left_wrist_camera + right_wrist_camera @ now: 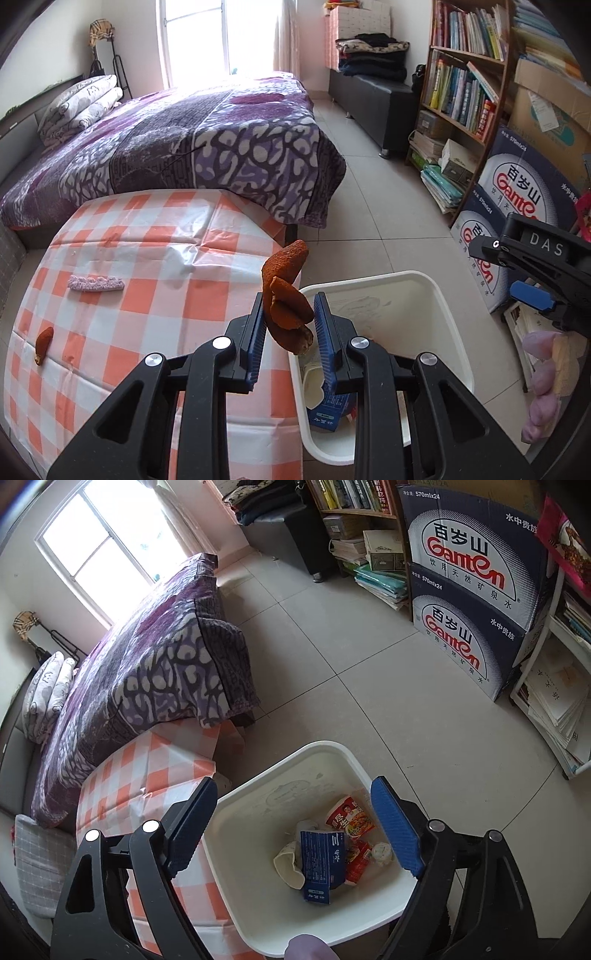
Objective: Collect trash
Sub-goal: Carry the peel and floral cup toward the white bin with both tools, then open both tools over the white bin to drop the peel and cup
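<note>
My left gripper [289, 308] is shut on a curled orange peel [286, 295] and holds it in the air over the table's right edge, beside the white trash bin [439, 295]. A smaller orange peel [43, 345] and a pink knitted strip [96, 283] lie on the checked table [155, 258]. My right gripper [295, 805] is open and empty, above the white trash bin [258, 797], which holds a blue carton [323, 860], a noodle cup [351, 816] and other wrappers. The right gripper also shows in the left wrist view [532, 273].
A bed with a purple blanket [184, 140] stands behind the table. A bookshelf [461, 85] and stacked water boxes [476, 590] line the right side. Tiled floor [351, 657] lies beyond the bin. A black bench [373, 99] sits at the far wall.
</note>
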